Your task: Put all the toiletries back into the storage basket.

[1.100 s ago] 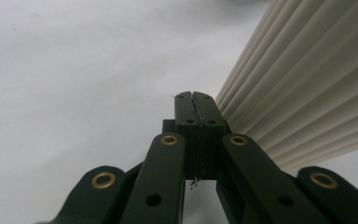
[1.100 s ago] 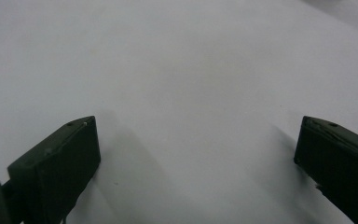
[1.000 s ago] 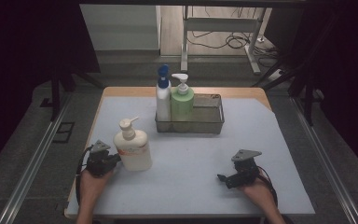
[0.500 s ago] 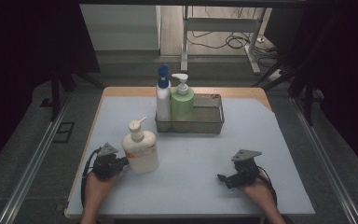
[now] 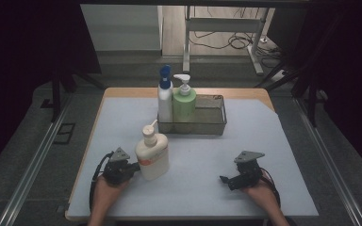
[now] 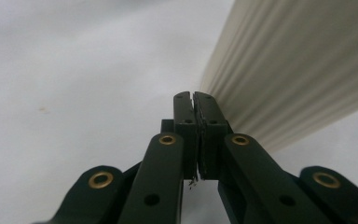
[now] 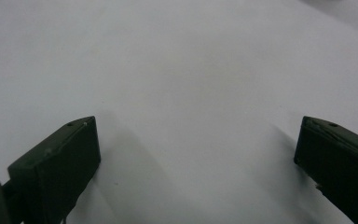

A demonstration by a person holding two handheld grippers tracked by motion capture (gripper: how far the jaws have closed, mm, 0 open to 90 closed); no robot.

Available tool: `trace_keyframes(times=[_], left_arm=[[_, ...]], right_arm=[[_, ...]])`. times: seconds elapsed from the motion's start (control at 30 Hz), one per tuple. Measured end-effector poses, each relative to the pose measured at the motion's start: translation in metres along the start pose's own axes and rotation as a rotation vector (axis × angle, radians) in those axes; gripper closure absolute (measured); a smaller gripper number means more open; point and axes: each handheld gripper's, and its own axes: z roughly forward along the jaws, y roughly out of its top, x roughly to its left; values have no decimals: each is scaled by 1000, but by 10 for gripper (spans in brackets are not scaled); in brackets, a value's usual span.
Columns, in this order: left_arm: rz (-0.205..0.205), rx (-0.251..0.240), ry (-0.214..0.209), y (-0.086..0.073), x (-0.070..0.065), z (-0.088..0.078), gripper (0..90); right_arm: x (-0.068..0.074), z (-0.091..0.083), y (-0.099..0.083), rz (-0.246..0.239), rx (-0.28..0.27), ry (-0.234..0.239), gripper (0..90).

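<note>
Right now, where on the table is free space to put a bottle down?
Free: the mat between the wire basket and the right tool, and its far-left part. Crowded: the cream pump bottle beside the left tool; the basket's left end holds two bottles.

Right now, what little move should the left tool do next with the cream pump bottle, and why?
Probably keep nudging sideways. The left tool is shut, its tips against the side of the cream pump bottle, so it can only push, not grab. The bottle stands upright on the white mat, short of the wire basket. Push low and gently, so it doesn't tip.
</note>
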Motion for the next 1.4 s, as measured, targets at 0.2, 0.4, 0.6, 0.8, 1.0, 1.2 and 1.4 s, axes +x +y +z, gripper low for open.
trace_keyframes(times=[0.2, 0.4, 0.6, 0.8, 1.0, 1.2, 1.4], left_arm=[[28, 20, -29, 1, -17, 6, 872], [50, 42, -44, 1, -31, 9, 870], [54, 59, -69, -2, -41, 11, 871], [66, 69, -91, -1, -50, 15, 870], [85, 76, -109, 1, -58, 21, 865], [95, 80, -130, 3, -66, 27, 865], [111, 86, -144, 6, -73, 33, 860]], right_arm=[[0, 0, 0, 0, 0, 1, 0], [0, 0, 0, 0, 0, 1, 0], [0, 0, 0, 0, 0, 1, 0], [0, 0, 0, -1, 2, 2, 0], [0, 0, 0, -1, 0, 0, 0], [0, 0, 0, -1, -1, 3, 0], [0, 0, 0, -1, -1, 3, 0]])
